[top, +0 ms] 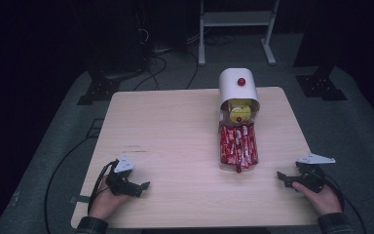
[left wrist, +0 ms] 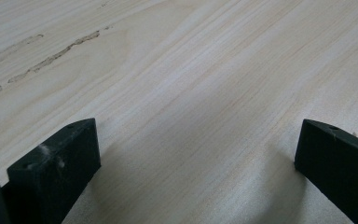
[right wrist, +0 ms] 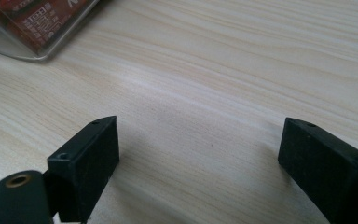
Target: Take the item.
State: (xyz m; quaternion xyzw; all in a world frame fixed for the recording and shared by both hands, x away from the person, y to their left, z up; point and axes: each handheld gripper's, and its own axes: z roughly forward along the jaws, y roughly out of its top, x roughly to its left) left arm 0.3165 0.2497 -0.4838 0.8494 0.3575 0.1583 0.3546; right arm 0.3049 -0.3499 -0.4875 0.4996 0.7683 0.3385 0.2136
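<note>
The left gripper [top: 143, 185] rests on the worktop [top: 175, 141] near the front left corner, held by the person's left hand [top: 108, 200], with its jaws pointing toward the worktop's centre. In the left gripper view the two black jaws stand wide apart with bare wood grain between them, so the gripper [left wrist: 198, 154] is released and grasps nothing. The right gripper [top: 281, 178] sits near the front right corner, held by the right hand [top: 321, 197], with its jaws pointing inward toward the left. In the right gripper view its jaws are likewise spread wide over bare worktop, so this gripper [right wrist: 198, 149] is also released and empty. A clear tray [top: 222, 165] filled with red packets [top: 238, 146] lies right of centre on the worktop, running from the middle toward the front edge; the right gripper is the nearer of the two to it, but stays apart from it. A corner of this tray [right wrist: 28, 53] and the red packets [right wrist: 37, 16] appears at the upper left of the right gripper view. Directly behind the tray, near the rear edge, stands a white cylindrical container [top: 237, 87] with a red knob [top: 241, 82] on top and a yellow item [top: 239, 111] visible in its open front.
</note>
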